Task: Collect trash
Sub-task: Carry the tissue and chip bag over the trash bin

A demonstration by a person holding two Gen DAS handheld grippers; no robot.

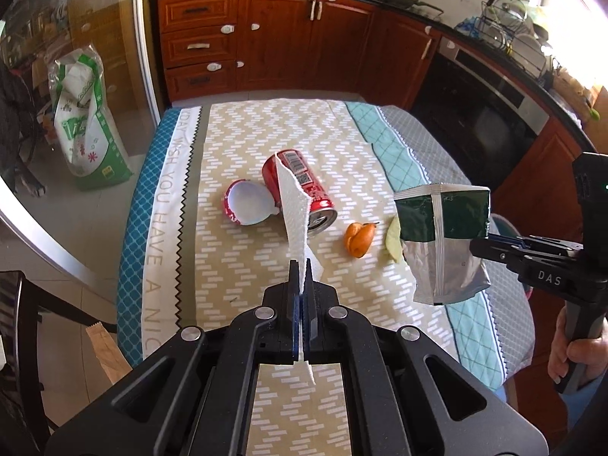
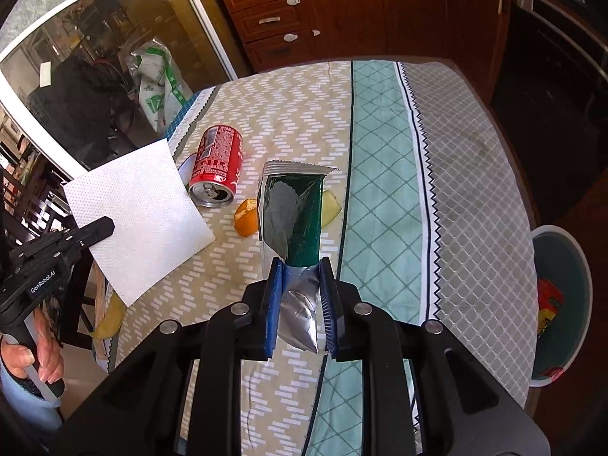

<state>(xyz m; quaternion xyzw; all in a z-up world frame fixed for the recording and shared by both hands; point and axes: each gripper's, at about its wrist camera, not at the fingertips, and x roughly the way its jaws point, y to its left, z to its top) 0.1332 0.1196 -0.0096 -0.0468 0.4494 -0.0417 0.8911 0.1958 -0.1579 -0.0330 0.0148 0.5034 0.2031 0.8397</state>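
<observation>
My left gripper (image 1: pixel 302 268) is shut on a white paper napkin (image 1: pixel 294 209), held above the table; the napkin also shows in the right wrist view (image 2: pixel 140 216). My right gripper (image 2: pixel 301 266) is shut on a green and silver foil wrapper (image 2: pixel 290 220), held above the table's right side; the wrapper shows in the left wrist view (image 1: pixel 442 243). On the tablecloth lie a red soda can (image 1: pixel 300 186) on its side, a red and white lid (image 1: pixel 249 207), an orange peel (image 1: pixel 358 239) and a pale green fruit piece (image 1: pixel 394 239).
A teal trash bin (image 2: pixel 562 304) with red trash inside stands on the floor right of the table. A banana peel (image 2: pixel 110 317) lies at the table's left edge. Wooden cabinets (image 1: pixel 273 38) stand behind. A green and white bag (image 1: pixel 87 121) is behind glass.
</observation>
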